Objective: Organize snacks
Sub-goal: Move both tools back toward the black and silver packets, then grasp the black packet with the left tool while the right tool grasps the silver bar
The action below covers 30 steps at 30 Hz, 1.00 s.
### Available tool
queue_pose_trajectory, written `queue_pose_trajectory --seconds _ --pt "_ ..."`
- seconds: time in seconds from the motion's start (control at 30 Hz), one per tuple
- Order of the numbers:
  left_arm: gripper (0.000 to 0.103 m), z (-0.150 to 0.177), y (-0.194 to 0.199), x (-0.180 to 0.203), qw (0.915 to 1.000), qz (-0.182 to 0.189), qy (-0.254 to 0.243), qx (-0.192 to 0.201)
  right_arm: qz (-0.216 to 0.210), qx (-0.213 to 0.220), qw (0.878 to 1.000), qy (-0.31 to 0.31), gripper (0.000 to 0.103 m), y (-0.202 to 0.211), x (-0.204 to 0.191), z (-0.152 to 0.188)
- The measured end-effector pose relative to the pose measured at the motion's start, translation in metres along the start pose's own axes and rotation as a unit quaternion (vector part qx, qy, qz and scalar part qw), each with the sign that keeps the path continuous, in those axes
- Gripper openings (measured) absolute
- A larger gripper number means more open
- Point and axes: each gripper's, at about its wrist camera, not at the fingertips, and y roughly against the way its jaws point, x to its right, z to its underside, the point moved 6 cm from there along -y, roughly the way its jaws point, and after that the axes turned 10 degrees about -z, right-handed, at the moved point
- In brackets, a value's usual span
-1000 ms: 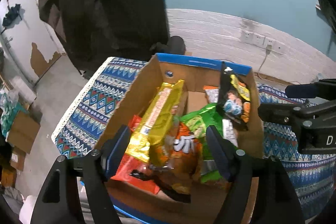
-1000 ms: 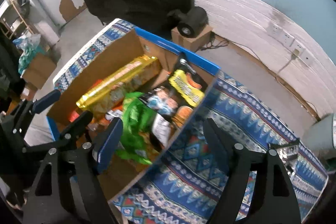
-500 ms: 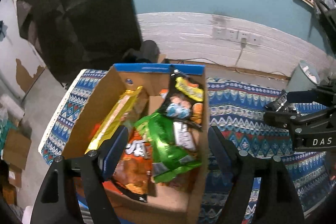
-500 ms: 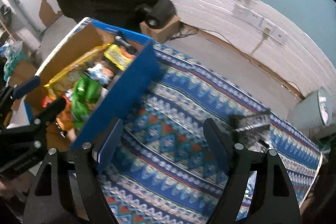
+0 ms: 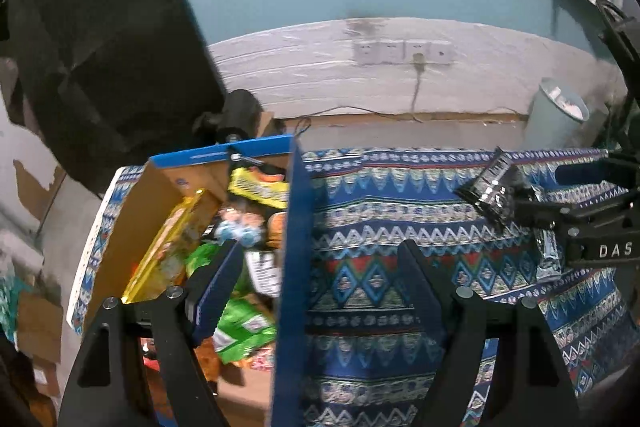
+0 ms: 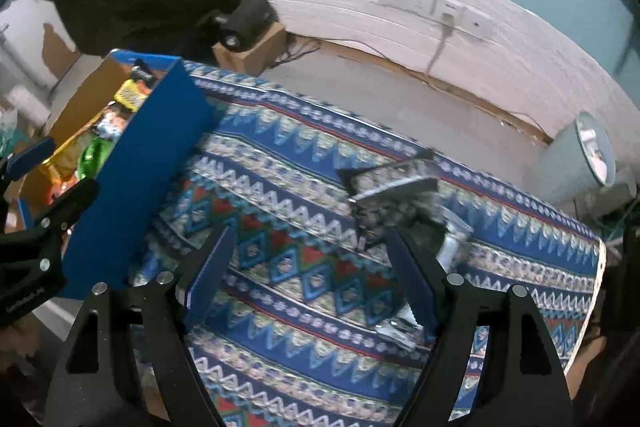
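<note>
box: plain brown cardboard inside, blue printed outside
packets: glossy plastic film
silver packs: shiny foil
cloth: patterned woven fabric, matt

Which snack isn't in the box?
The dark silvery packet, lying alone on the patterned cloth. The yellow, green and orange ones sit inside the cardboard box.

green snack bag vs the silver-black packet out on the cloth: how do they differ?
Place: the green snack bag lies inside the cardboard box; the silver-black packet lies on the patterned cloth, outside it.
Company: the green snack bag is piled among other snacks; the silver-black packet has only a few similar wrappers beside it.
Colour: bright green against dark with shiny silver.
Shared: both are soft packets, and neither is held by a gripper.
</note>
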Motion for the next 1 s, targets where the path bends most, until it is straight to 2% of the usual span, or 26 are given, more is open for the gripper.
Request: queue_pose_trajectory --seconds 0.37,0.57,0.73,1.0 --pt "0.081 -0.002 -0.013 0.065 0.9979 0.011 -0.063 -0.005 0.022 -0.007 0.998 -0.053 0.079 0.001 0.071 0.025" --pt "0.081 -0.004 -0.03 0.1 0.9964 0.031 -0.076 -0.022 0.033 -0.036 0.994 -0.093 0.079 -0.024 0.108 0.044" --pt "0.081 -0.004 -0.042 0.127 0.9941 0.03 -0.103 -0.014 0.038 -0.052 0.992 -0.108 0.079 -0.044 0.124 0.055" --pt "0.081 -0.001 -0.059 0.153 0.9906 0.032 -0.132 -0.014 0.046 -0.051 0.993 -0.097 0.079 -0.063 0.13 0.056"
